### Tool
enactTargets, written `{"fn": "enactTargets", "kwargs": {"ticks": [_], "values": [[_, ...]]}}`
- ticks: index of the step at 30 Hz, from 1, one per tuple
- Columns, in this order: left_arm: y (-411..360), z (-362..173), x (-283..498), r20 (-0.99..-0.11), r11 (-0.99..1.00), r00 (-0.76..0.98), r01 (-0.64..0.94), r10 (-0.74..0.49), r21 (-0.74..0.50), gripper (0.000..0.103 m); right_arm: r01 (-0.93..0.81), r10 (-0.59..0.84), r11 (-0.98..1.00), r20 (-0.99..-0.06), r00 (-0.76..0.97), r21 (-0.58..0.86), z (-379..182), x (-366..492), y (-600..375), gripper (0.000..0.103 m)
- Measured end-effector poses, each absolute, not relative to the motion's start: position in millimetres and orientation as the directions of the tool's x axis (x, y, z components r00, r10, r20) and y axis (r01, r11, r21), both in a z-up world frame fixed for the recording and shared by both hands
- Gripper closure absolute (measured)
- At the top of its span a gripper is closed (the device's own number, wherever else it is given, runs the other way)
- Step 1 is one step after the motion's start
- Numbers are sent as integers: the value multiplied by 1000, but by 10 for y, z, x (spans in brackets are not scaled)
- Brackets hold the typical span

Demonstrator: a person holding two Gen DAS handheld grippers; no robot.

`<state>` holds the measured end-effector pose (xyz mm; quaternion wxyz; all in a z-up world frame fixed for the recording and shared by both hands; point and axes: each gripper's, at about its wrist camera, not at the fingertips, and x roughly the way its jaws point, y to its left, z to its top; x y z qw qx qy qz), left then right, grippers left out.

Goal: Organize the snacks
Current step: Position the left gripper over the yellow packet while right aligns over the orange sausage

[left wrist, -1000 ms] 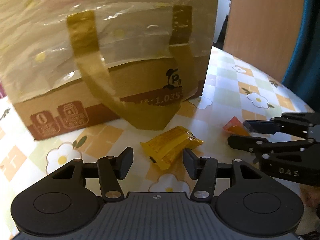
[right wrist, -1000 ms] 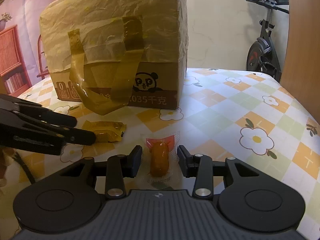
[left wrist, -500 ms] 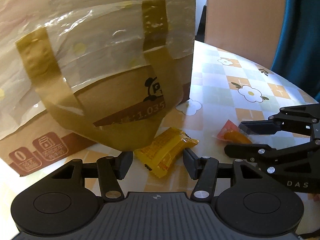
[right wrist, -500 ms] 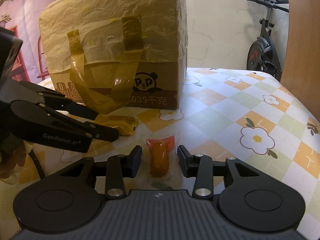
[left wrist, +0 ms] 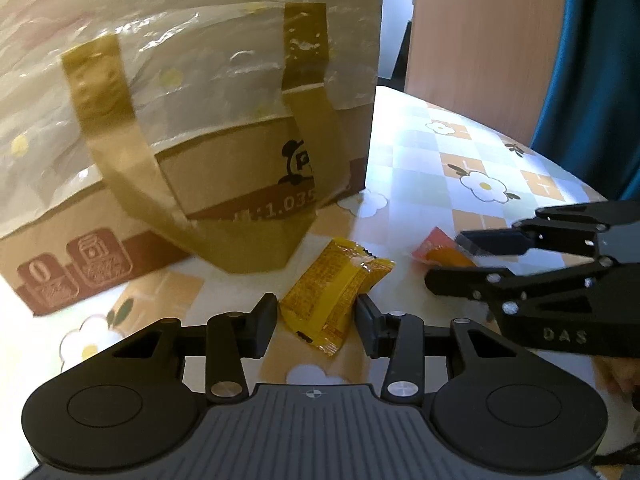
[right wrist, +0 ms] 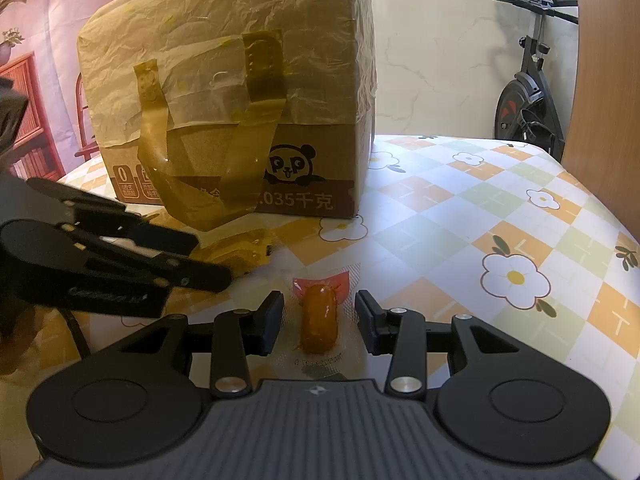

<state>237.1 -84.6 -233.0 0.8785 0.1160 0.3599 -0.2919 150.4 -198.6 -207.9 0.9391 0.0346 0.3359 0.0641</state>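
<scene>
— What's the left gripper (left wrist: 316, 320) doing?

— Hanging low over the table (left wrist: 432, 168), jaws spread wide. A yellow snack packet (left wrist: 332, 292) lies flat on the flowered cloth between the fingertips, a little ahead of them, slanted. Neither pad touches it that I can see.

— So it has hold of nothing?

— Nothing. Same with the right gripper (right wrist: 320, 320): jaws wide apart, and a small sausage (right wrist: 319, 318) in a clear wrapper with a red end lies lengthwise in the gap, with space on both sides.

— How close are the two snacks?

— Near each other, not touching. From the left camera the sausage (left wrist: 444, 252) sits just right of the yellow packet, partly hidden behind the right gripper's (left wrist: 464, 258) black fingers. From the right camera the yellow packet (right wrist: 244, 250) is up and to the left, half covered by the left gripper (right wrist: 212, 260).

— And behind them?

— A cardboard box (right wrist: 312, 168) with a panda printed on it, its top wrapped in crinkled plastic with yellow dots and brown tape strips hanging down the front. It stands on the table just beyond both snacks. An exercise bike (right wrist: 528, 96) stands against the far wall.
</scene>
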Motion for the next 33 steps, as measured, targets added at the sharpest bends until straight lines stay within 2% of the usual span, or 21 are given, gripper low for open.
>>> {"fn": "enactTargets", "kwargs": {"ticks": [11, 14, 20, 29, 33], "values": [[-792, -2309, 2210, -716, 892, 598, 444, -361, -78, 56, -97, 144, 989, -626, 766, 108, -2077, 1502, -1986, 61], [-823, -2313, 2198, -718, 881, 606, 472, -344, -24, 50, -97, 144, 989, -626, 766, 109, -2076, 1501, -1985, 61], [-751, -2200, 2197, -698, 851, 595, 524, -398, -39, 40, -98, 148, 989, -625, 766, 114, -2084, 1509, -1986, 61], [-771, -2125, 2239, -699, 810, 581, 586, -416, 6, 39, -98, 152, 988, -625, 766, 121, -2083, 1504, -1995, 61], [-882, -2192, 2302, -735, 752, 543, 656, -406, 68, 39, -99, 154, 987, -625, 765, 123, -2080, 1511, -2007, 61]]}}
